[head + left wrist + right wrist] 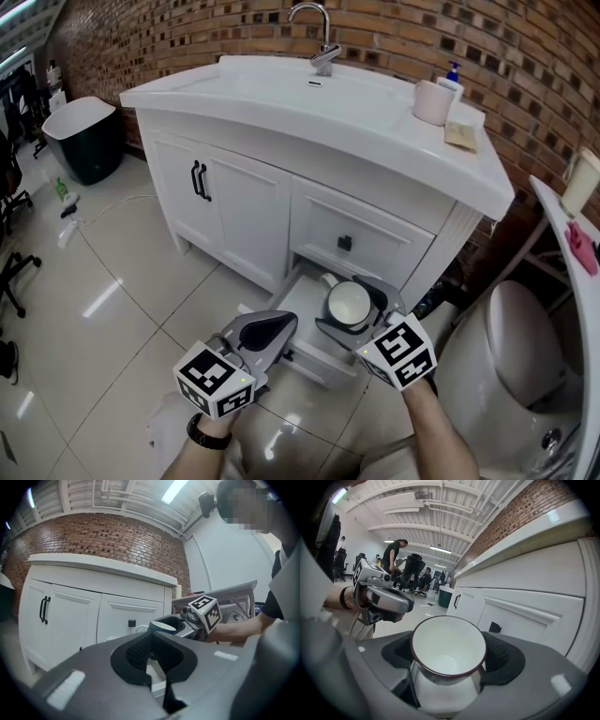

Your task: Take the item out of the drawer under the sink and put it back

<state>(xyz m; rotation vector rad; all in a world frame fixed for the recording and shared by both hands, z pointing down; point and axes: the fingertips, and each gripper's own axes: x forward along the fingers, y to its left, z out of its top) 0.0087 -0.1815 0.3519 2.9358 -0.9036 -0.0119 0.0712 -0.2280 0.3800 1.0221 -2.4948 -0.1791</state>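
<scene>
A white cup point(349, 302) with a dark red rim sits between the jaws of my right gripper point(351, 319), which is shut on it. The cup hangs upright just above the open bottom drawer point(298, 305) of the white vanity. In the right gripper view the cup point(447, 651) fills the gap between the pads point(502, 654), over the drawer's white inside. My left gripper point(279, 330) is shut and empty, low beside the drawer's front left corner. In the left gripper view its jaws point(152, 654) meet, with the cup point(162, 626) beyond them.
The upper drawer has a black knob point(344, 243). Cabinet doors with black handles point(199, 181) stand to the left. The counter carries a faucet point(322, 37), a pink tumbler point(433, 101) and a soap bottle point(453, 77). A toilet point(511, 352) stands at the right, a black bin point(82, 136) at the far left.
</scene>
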